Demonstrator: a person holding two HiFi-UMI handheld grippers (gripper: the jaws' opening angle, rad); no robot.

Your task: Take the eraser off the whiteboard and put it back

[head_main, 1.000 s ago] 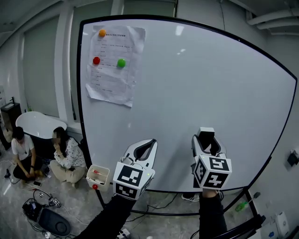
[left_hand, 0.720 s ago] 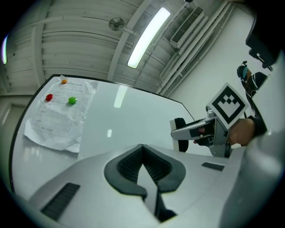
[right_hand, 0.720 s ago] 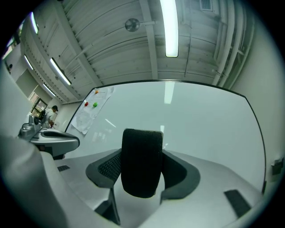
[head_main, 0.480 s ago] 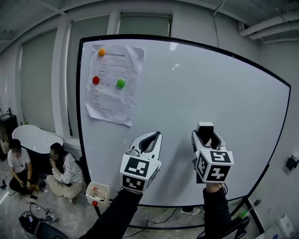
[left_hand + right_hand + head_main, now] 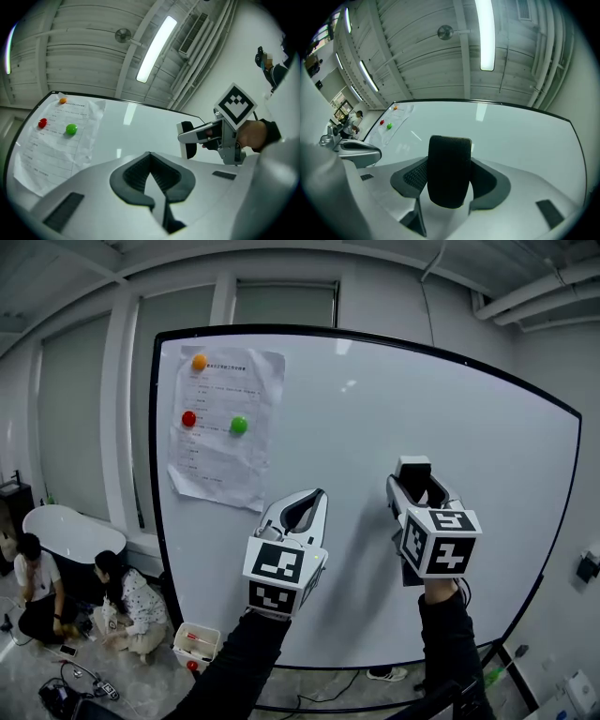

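Observation:
The black-felted eraser (image 5: 413,471) with its white back sits between the jaws of my right gripper (image 5: 415,486), held just in front of the whiteboard (image 5: 375,399) right of its middle. In the right gripper view the eraser (image 5: 448,159) fills the gap between the pads, which press on both its sides. My left gripper (image 5: 313,500) hangs level with it to the left, tips together and empty; its own view shows the jaws (image 5: 150,158) meeting, with the right gripper and the eraser (image 5: 191,139) beyond. I cannot tell whether the eraser touches the board.
A printed sheet (image 5: 225,432) is pinned at the board's upper left by orange (image 5: 199,362), red (image 5: 188,418) and green (image 5: 239,425) magnets. Two people (image 5: 122,601) sit on the floor at lower left, near a white tub (image 5: 70,531) and a small basket (image 5: 197,641).
Both grippers have risen in front of the whiteboard, the eraser staying in the right one. The head view has tilted up, showing more of the board's top and the ceiling.

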